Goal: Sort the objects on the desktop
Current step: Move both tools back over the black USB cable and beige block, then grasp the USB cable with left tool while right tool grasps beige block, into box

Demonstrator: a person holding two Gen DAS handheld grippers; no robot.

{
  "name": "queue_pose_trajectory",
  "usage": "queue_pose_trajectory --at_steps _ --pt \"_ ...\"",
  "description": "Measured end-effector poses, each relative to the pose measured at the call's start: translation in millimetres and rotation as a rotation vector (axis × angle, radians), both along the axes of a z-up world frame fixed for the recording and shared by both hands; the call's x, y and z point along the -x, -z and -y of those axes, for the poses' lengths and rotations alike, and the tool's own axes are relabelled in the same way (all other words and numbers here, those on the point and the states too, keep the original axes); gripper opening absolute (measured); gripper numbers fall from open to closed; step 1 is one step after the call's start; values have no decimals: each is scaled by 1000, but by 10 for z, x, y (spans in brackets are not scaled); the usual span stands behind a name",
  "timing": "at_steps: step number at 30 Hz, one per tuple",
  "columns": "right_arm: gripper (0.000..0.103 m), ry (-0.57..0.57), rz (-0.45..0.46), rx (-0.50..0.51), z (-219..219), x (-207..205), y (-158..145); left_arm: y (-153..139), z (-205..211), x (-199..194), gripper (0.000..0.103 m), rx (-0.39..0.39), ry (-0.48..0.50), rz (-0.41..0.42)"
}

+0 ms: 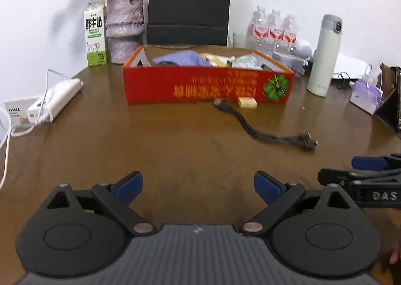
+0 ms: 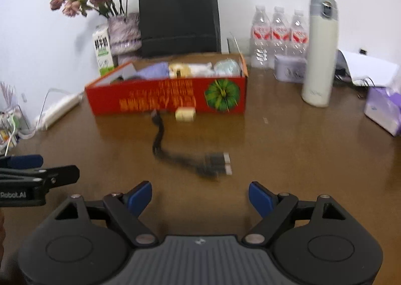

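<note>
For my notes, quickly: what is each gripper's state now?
Left gripper: jaws open, holding nothing.
Right gripper: jaws open, holding nothing.

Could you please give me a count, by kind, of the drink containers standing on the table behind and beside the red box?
Water bottles: 3
Milk carton: 1
Thermos flask: 1
Total: 5
</note>
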State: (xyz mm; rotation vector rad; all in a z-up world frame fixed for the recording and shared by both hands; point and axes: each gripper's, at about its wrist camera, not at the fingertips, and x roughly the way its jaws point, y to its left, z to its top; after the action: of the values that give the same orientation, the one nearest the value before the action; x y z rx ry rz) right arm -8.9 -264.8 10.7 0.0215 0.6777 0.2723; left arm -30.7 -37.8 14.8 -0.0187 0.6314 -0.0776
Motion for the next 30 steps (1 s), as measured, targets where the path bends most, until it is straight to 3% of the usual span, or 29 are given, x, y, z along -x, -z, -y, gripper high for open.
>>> queue_pose_trajectory --at_steps 2,6,11,17,21,26,27,29,30 --pt "84 -14 -3 -20 65 141 24 45 15 69 99 6 12 2" --pt "84 -6 78 -59 178 287 14 109 31 99 100 -5 -6 -3" --pt "82 24 18 -116 263 144 56 84 62 -44 101 26 3 -21" --pt "82 7 28 -113 311 -7 -36 -60 274 -689 100 10 43 33" --pt "82 25 84 -104 382 -258 -247 -38 355 -1279 94 71 45 -1" --pt "82 27 117 -52 410 -644 -390 142 500 -1756 70 44 64 -74" --pt "82 25 111 -58 426 -713 -397 166 532 -1768 59 20 68 -58" --pt "80 16 96 -77 420 -868 -398 194 621 -1723 24 -74 104 -20" --pt "80 6 91 -81 395 -941 -387 189 646 -1672 14 -92 148 -15"
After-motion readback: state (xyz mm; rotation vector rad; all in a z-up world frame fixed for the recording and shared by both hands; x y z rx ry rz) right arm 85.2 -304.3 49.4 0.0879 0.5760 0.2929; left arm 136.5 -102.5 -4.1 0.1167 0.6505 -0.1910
